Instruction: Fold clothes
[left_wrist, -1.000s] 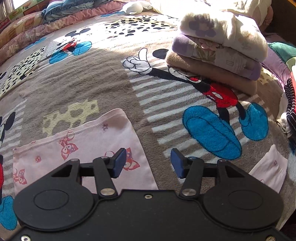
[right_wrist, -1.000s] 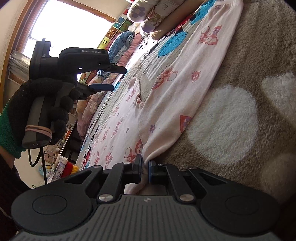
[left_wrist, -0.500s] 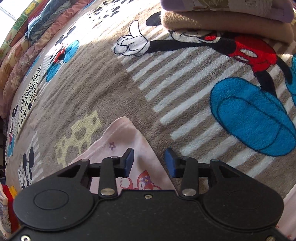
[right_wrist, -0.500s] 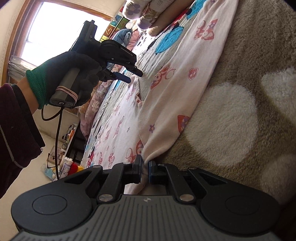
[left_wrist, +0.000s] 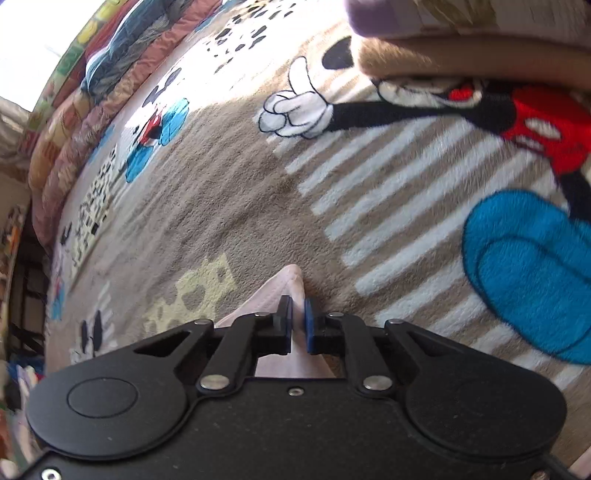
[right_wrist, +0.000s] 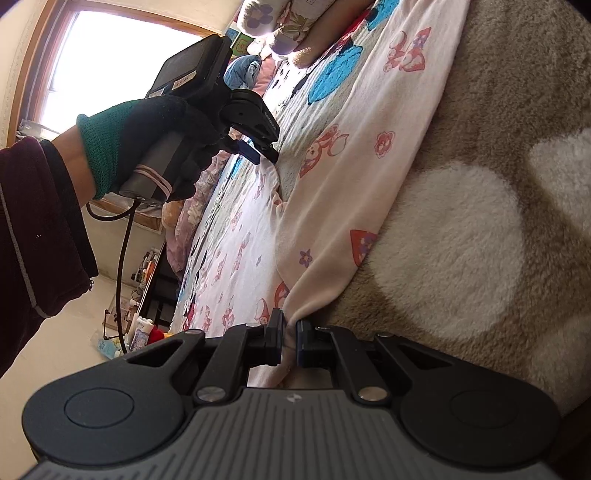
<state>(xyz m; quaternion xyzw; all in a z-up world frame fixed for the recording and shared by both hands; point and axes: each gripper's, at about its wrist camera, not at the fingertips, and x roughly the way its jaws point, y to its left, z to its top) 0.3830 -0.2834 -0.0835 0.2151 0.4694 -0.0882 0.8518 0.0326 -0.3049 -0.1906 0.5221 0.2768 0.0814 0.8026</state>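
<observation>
Left gripper (left_wrist: 297, 314) low over the bed, jaws closing, blue pads (left_wrist: 308, 325) nearly together with a corner of pink garment (left_wrist: 284, 284) between them. From the right wrist view, same left gripper (right_wrist: 258, 153) tipped downward at its fingertips, gripped by a left hand (right_wrist: 159, 147) in a dark glove with green cuff, maroon sleeve (right_wrist: 33, 236) behind the wrist. Right gripper (right_wrist: 290, 341) pointing slightly downward, jaws clamped on a bunched edge of the same cloth.
</observation>
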